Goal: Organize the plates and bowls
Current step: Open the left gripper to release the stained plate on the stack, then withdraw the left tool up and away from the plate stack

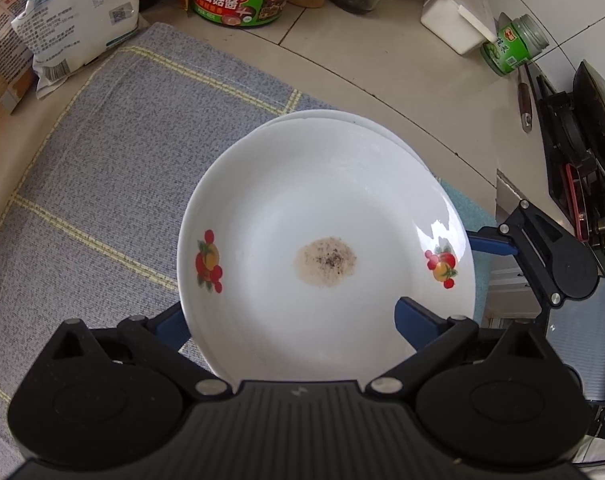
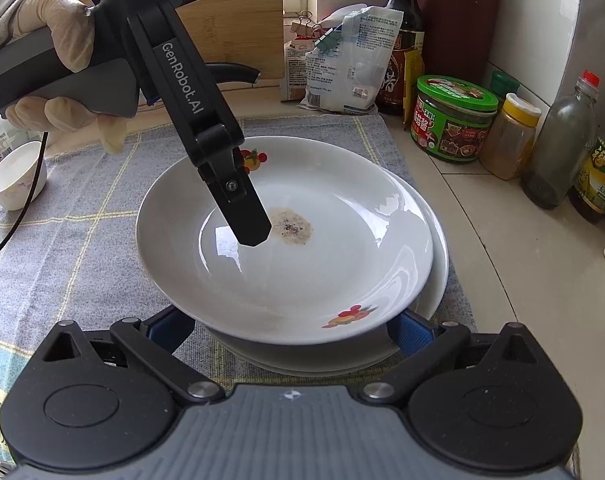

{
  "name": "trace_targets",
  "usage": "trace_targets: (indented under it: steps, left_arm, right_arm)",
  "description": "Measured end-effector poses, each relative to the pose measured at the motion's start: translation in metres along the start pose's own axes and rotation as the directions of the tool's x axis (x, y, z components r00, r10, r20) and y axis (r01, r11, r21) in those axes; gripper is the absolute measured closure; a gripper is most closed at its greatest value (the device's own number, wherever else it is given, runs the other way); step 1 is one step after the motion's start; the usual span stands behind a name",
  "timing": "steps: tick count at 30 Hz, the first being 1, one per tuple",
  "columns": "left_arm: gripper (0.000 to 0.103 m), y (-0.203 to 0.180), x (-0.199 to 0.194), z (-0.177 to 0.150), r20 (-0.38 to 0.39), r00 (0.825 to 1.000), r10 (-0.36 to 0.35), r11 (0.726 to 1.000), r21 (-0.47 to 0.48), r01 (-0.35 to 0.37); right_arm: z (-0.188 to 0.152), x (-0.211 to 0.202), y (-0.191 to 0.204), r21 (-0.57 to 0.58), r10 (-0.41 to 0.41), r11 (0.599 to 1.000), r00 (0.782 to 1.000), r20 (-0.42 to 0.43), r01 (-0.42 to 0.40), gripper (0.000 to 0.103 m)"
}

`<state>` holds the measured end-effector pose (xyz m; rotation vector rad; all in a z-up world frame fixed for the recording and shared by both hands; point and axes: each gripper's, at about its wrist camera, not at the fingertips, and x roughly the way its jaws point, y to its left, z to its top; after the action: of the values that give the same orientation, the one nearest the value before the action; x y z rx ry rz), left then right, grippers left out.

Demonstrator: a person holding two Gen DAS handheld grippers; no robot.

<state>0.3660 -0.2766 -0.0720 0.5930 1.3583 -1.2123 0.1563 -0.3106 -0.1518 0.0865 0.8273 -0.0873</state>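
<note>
Top plate sits skewed on a second plate, on the cloth over the table — residue at its centre. Left hand-held gripper: jaws wide, straddling the top plate's near rim, not clamped. Right hand-held gripper: same — wide open around the near rim.

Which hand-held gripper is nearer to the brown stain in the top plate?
Left. The left hand-held gripper hangs over the plate, a finger beside the stain; the right hand-held gripper is at the plate's rim.
</note>
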Motion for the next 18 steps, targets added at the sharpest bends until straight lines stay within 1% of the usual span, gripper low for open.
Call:
trace_targets:
  steps: [12,18]
  left_arm:
    - [0.001,0.006,-0.003,-0.003,0.009,1.000,-0.004,1.000,-0.022,0.004]
    - [0.001,0.011,-0.001,-0.002,0.006,1.000,-0.008,0.999,-0.031,0.008]
  right_arm:
    - [0.002,-0.004,0.000,0.011,-0.001,1.000,1.000,-0.009,0.001,0.000]
    - [-0.001,-0.006,-0.001,-0.009,-0.037,0.999,0.999,-0.023,0.037,0.000]
